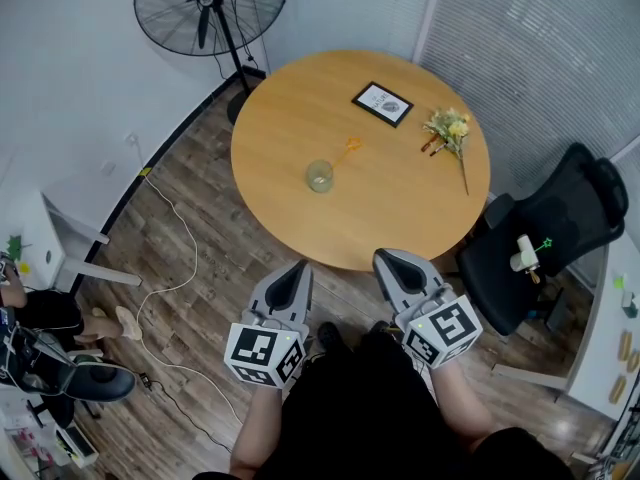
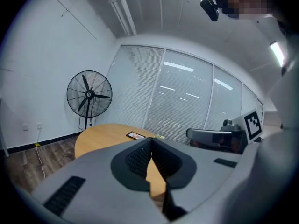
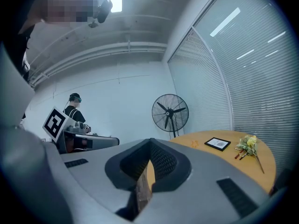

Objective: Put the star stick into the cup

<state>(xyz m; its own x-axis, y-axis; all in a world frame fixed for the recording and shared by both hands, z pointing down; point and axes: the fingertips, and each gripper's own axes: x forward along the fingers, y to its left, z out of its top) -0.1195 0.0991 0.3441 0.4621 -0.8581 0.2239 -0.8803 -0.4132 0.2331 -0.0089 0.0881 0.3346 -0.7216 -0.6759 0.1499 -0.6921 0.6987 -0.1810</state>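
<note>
The star stick (image 1: 349, 147), a thin orange piece, is seen lying flat on the round wooden desk (image 1: 290, 118), just beyond and to the right of the cup (image 1: 319, 176); whether its near end touches the cup cannot be made out. The cup, a small clear glass, is stood upright near the middle of the desk. Farther back a framed picture (image 1: 382, 103) is laid flat, and a bunch of flowers (image 1: 448, 128) is placed to its right, well apart from the cup. The desk is set on a wood floor (image 1: 215, 218), across which a white cable (image 1: 192, 258) is trailed. A standing fan (image 1: 210, 8) is placed behind the desk by the wall, window blinds (image 1: 540, 58) are hung at the right, and a black office chair (image 1: 560, 218) is parked beside the desk's right edge. The left hand-held gripper (image 1: 299, 266) and the right hand-held gripper (image 1: 386, 256) are held side by side near the body, short of the desk's near edge and pointed toward it. Each is closed to the tips, with nothing held between the jaws. The star's shape is too small to be resolved.
</note>
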